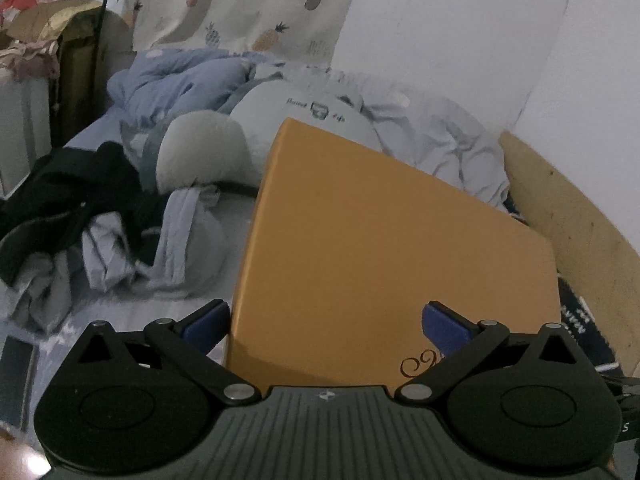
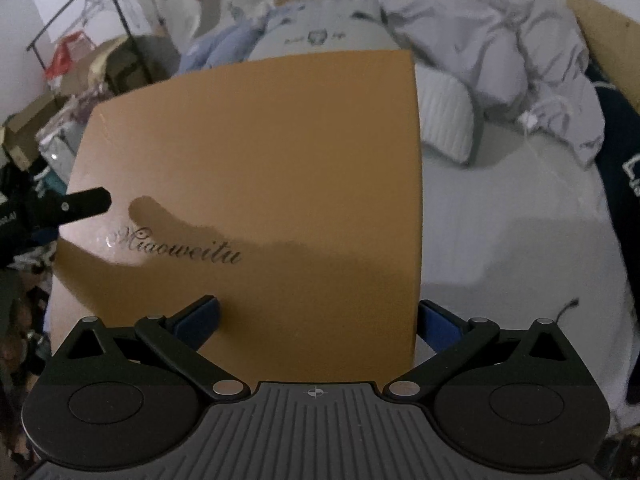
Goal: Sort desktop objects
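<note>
Your box (image 2: 256, 184), flat, orange and stiff, is over the bed (image 2: 500, 240), with both claws at its near edge. The left gripper (image 1: 326, 322) is spread wide, one pad at each side of the box's left corner; whether the pads touch is unclear. The right gripper (image 2: 318, 318) is equally wide at the right corner. The lid looks smooth, likely slippery, and light, so grip the rigid edges, not the face.
</note>
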`<control>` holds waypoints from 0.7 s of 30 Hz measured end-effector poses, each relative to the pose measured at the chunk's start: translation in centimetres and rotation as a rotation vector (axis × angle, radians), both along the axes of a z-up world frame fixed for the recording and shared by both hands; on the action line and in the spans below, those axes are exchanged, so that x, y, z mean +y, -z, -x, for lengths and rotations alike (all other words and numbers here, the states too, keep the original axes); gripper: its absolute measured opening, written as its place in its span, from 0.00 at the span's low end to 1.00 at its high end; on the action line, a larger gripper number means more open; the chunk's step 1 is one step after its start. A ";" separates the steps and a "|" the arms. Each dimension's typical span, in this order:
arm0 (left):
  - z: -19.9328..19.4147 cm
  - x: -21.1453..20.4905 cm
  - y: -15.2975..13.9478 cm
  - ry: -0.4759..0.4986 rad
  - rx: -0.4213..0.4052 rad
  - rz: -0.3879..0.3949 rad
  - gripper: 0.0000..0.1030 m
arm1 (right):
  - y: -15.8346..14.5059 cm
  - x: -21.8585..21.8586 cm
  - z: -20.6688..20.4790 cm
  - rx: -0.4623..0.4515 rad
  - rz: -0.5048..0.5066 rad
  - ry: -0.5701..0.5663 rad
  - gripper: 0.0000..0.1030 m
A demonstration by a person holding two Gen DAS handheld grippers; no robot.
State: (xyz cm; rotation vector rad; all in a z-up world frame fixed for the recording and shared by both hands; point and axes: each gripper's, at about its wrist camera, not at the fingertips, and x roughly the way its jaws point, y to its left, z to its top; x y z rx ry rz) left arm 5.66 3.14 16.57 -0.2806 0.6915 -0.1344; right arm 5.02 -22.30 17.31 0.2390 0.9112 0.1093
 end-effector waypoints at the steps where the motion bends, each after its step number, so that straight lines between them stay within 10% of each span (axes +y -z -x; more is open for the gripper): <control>1: 0.3 0.1 0.4 -0.001 0.004 -0.002 1.00 | 0.7 0.4 0.4 0.010 -0.004 -0.004 1.00; 21: 0.3 0.3 13.2 0.018 0.221 -0.035 1.00 | 11.9 2.9 1.4 0.208 0.009 0.005 1.00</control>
